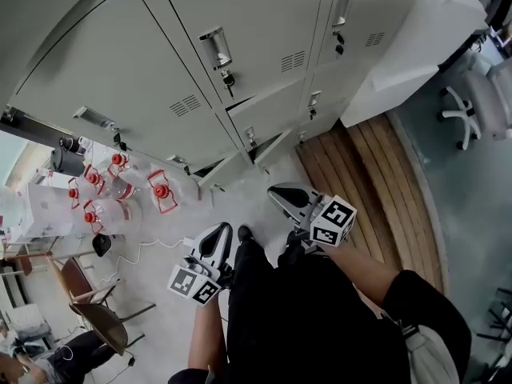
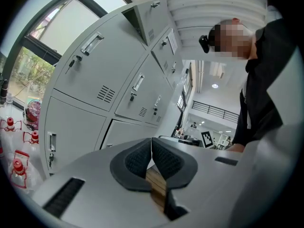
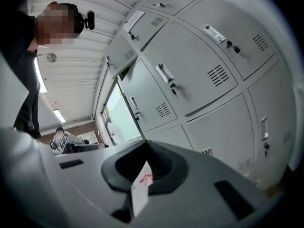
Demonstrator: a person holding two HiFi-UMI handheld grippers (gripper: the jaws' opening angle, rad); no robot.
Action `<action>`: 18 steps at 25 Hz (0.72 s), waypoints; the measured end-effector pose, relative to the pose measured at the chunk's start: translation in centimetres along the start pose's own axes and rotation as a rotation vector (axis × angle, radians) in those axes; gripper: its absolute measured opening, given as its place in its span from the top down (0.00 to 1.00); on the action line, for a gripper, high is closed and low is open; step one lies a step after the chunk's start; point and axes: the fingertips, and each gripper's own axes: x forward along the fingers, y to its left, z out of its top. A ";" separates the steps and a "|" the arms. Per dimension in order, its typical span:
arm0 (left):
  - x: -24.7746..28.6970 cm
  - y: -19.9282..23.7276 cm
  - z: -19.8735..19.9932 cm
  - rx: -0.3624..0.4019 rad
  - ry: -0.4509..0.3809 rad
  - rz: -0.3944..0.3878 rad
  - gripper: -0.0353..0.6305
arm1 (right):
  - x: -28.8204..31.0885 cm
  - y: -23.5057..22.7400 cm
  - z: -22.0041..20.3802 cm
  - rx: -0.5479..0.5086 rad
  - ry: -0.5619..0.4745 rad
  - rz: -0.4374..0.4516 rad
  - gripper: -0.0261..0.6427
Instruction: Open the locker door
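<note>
A bank of pale grey lockers [image 1: 256, 22] fills the top of the head view, each door with a metal handle [image 1: 214, 48] and a keyed lock. The same lockers [image 2: 95, 75] stand to the left in the left gripper view, and the lockers [image 3: 199, 75] rise to the right in the right gripper view. A low door [image 1: 240, 162] near the floor looks slightly ajar. My left gripper [image 1: 214, 242] and right gripper [image 1: 290, 201] are held low in front of the person's body, well short of the lockers. Both are shut with nothing in them, and their dark pads [image 2: 164, 158] meet at the tips.
Several water bottles with red caps [image 1: 120, 186] lie on the floor at the left by the lockers. Chairs [image 1: 88, 294] stand at the lower left. A wooden floor strip [image 1: 376, 182] runs along on the right, below a white cabinet [image 1: 416, 46]. An office chair [image 1: 468, 106] stands further right.
</note>
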 end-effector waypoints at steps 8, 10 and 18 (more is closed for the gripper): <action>3.2 5.6 2.0 0.037 0.082 -0.139 0.92 | 3.8 -4.0 0.7 0.003 -0.044 -0.151 0.94; 4.2 7.1 2.7 0.039 0.097 -0.171 0.92 | 4.7 -4.9 0.9 -0.003 -0.060 -0.186 0.94; 7.0 10.0 4.0 0.020 0.153 -0.283 0.92 | 6.2 -7.2 0.3 -0.004 -0.091 -0.286 0.94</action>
